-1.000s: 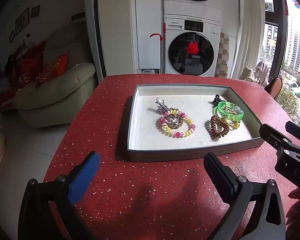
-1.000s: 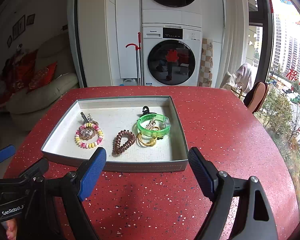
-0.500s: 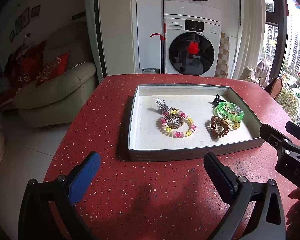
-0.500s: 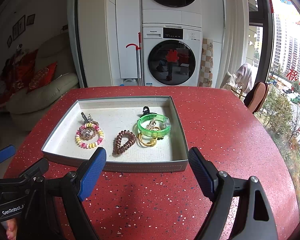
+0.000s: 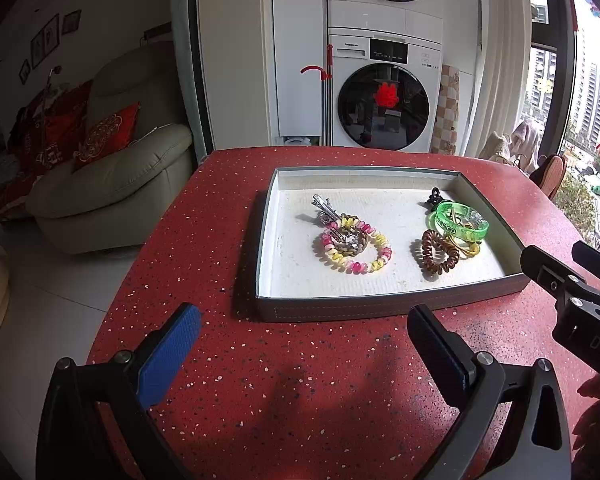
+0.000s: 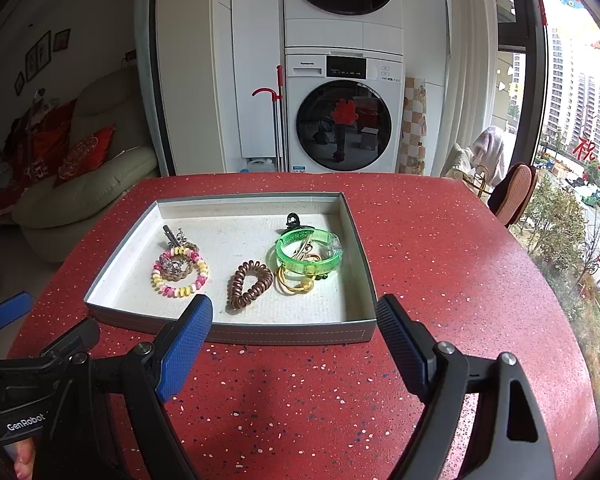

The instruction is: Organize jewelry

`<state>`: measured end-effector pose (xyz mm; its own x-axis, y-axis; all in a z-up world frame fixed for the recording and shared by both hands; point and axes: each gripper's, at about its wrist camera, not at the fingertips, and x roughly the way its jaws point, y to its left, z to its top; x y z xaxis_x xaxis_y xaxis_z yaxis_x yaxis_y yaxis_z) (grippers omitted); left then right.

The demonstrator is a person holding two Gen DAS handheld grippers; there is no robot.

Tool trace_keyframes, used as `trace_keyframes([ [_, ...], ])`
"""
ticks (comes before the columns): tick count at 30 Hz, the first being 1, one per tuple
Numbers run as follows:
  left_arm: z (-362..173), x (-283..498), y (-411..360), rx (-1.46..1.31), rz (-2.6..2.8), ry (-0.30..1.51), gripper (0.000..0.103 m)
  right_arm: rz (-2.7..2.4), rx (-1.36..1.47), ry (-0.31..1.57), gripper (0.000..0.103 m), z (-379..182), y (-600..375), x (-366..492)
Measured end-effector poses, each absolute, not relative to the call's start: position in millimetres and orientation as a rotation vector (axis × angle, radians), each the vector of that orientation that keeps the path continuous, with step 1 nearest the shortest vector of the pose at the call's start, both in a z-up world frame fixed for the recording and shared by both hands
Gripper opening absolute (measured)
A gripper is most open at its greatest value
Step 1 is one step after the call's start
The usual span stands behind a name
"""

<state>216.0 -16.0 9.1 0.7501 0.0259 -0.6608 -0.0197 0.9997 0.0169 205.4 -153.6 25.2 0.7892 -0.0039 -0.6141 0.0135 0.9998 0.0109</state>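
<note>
A grey tray with a white lining sits on the red table. It holds a pink-and-yellow bead bracelet over a silver clip, a brown coil hair tie, a green bangle, gold rings and a black claw clip. My left gripper is open and empty, just short of the tray's near wall. My right gripper is open and empty at the tray's near right wall.
The red speckled table curves off at left and right. A beige sofa stands to the left, stacked washing machines behind, and a chair at the far right edge.
</note>
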Motion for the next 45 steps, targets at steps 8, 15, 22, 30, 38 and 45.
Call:
trace_keyframes([
  [8, 9.2, 216.2, -15.8, 0.009, 0.025, 0.723, 0.103, -0.009, 0.015, 0.662, 0.086, 25.2, -153.2, 205.5],
  [15, 6.8, 215.4, -16.6, 0.012, 0.026, 0.723, 0.103, -0.008, 0.016, 0.662, 0.086, 25.2, -153.6, 205.5],
  [22, 5.2, 213.8, -17.7, 0.017, 0.023, 0.724, 0.103, -0.009, 0.016, 0.662, 0.086, 25.1, -153.7, 205.3],
  [30, 4.8, 216.0, -15.7, 0.016, 0.038, 0.732, 0.103, -0.009, 0.016, 0.663, 0.086, 25.1, -153.0, 205.2],
  [38, 4.6, 216.1, -15.4, 0.018, 0.047, 0.730, 0.103, -0.007, 0.016, 0.662, 0.086, 24.4, -151.9, 205.1],
  [45, 5.2, 215.4, -15.8, 0.019, 0.040, 0.730, 0.103, -0.007, 0.017, 0.662, 0.086, 24.5, -152.2, 205.0],
])
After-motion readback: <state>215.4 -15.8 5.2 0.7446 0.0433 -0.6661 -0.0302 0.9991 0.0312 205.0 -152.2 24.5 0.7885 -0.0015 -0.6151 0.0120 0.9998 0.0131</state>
